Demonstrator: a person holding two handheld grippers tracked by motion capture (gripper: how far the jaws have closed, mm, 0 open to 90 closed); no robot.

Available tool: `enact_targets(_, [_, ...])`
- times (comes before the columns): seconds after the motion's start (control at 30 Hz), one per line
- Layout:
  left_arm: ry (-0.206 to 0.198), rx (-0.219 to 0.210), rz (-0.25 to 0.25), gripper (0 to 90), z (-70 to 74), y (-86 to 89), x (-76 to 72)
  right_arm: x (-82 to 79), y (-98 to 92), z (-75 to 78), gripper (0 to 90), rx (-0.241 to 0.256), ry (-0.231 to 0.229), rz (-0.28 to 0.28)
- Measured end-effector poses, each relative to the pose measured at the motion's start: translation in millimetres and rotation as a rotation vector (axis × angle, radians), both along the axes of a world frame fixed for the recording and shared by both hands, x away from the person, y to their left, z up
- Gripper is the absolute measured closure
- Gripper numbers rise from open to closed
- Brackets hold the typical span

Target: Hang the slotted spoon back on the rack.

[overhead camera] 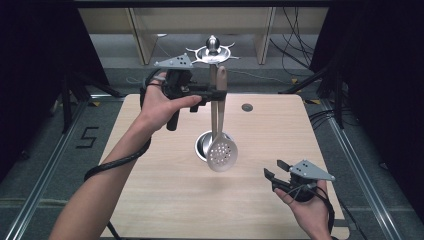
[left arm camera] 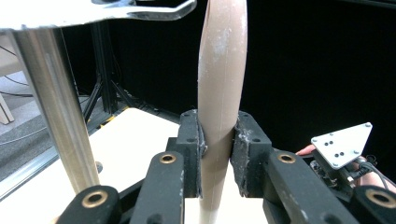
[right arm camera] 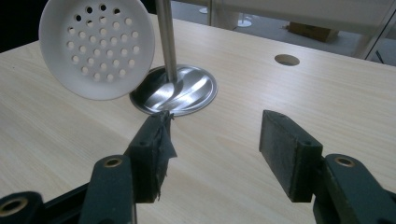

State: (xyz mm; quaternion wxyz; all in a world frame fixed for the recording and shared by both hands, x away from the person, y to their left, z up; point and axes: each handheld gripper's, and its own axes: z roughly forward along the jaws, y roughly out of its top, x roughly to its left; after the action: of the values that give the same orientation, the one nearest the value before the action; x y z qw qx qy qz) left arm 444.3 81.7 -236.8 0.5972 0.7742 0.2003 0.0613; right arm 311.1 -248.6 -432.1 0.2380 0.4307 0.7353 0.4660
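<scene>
Beige-handled skimmer [overhead camera: 220, 131] clamped in left claw [overhead camera: 218, 93], right claw [overhead camera: 274, 169] spread — empty.

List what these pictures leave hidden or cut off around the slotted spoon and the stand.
- Beige-handled perforated metal slotted spoon: left gripper view, handle tip cut by top edge; grip area hidden between left tongs.
- Silver metal hanging stand: right gripper view, pole top cut off; high view, spoon covers the round base's right part.

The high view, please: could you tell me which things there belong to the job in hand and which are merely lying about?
In the job:
slotted spoon, clamped by its handle in the left gripper
metal stand with hooks at the top and a round base

Lying about:
right gripper, open and idle
round hole in the table
</scene>
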Motion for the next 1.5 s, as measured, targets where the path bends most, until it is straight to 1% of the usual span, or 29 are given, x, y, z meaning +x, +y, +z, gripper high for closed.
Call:
enact_targets(0.13, [0.001,0.0,0.0,73.7,0.5,1.0,1.2,0.1,-0.4,-0.4,44.1,-0.002,0.0,0.001])
enact_targets(0.17, [0.002,-0.001,0.001,73.8,0.7,1.2,1.2,0.6,-0.9,-0.9,44.1,-0.007,-0.008,0.004])
enact_targets(0.2, [0.004,-0.003,0.003,73.8,0.9,1.4,1.1,0.2,-0.8,-0.5,44.1,-0.003,0.002,0.001])
enact_targets(0.23, [0.004,-0.005,0.002,73.8,1.1,1.7,1.3,0.2,-0.8,-0.5,44.1,-0.003,0.002,0.001])
enact_targets(0.27, [0.004,-0.004,0.002,73.8,1.4,2.1,1.6,2.1,-2.1,-0.8,44.1,-0.011,-0.014,0.014])
enact_targets(0.3, [0.004,-0.005,0.003,73.7,1.6,2.4,1.9,2.8,-2.1,-1.9,44.1,-0.016,-0.028,0.012])
enact_targets(0.4, [0.008,-0.005,0.005,73.7,2.2,3.1,2.3,2.9,-1.7,-2.2,44.0,-0.014,-0.021,0.015])
enact_targets(0.43, [0.009,-0.005,0.005,73.8,2.2,3.4,2.7,2.8,-2.2,-1.8,44.0,-0.022,-0.014,0.018])
enact_targets(0.47, [0.011,-0.006,0.006,73.7,1.9,3.8,3.3,0.6,-0.3,-1.4,44.0,-0.003,0.011,0.005])
enact_targets(0.7, [0.029,-0.014,0.011,73.7,-0.3,6.2,7.2,0.6,-0.6,-1.6,44.0,-0.005,0.01,0.005])
enact_targets(0.87, [0.03,-0.014,0.009,73.7,0.1,6.2,8.1,0.8,-0.5,-1.8,43.9,-0.003,0.011,0.006])
enact_targets(0.97, [0.029,-0.012,0.009,73.7,0.2,6.1,8.3,1.1,-0.1,-2.4,43.8,0.002,0.007,0.009])
enact_targets(1.07, [0.029,-0.011,0.009,73.7,0.4,6.4,8.2,1.5,-0.7,-2.4,43.8,-0.004,0.001,0.011])
enact_targets(1.1, [0.028,-0.01,0.008,73.7,0.4,6.6,8.3,1.8,0.1,-3.2,43.8,0.009,-0.005,0.01])
enact_targets(1.13, [0.028,-0.009,0.007,73.7,0.5,6.9,8.3,3.6,-1.1,-3.9,43.8,-0.009,-0.027,0.023])
enact_targets(1.17, [0.029,-0.009,0.006,73.7,0.5,7.1,8.2,2.0,0.8,-4.1,43.7,0.01,-0.006,0.009])
enact_targets(1.23, [0.031,-0.013,0.005,73.7,0.3,7.5,8.3,2.1,0.5,-4.3,43.7,0.003,-0.006,0.009])
enact_targets(1.27, [0.032,-0.016,0.003,73.7,0.1,7.7,8.5,2.7,-1.4,-3.5,43.7,-0.019,-0.01,0.012])
enact_targets(1.33, [0.034,-0.017,0.001,73.7,-0.1,8.3,8.9,3.0,-1.3,-3.6,43.7,-0.02,-0.012,0.018])
enact_targets(1.37, [0.038,-0.022,0.001,73.6,-0.4,8.3,9.0,3.7,-1.1,-4.1,43.7,-0.015,-0.022,0.022])
enact_targets(1.5, [0.053,-0.036,-0.001,73.6,-1.9,9.7,11.3,3.5,-1.1,-4.1,43.7,-0.014,-0.023,0.022])
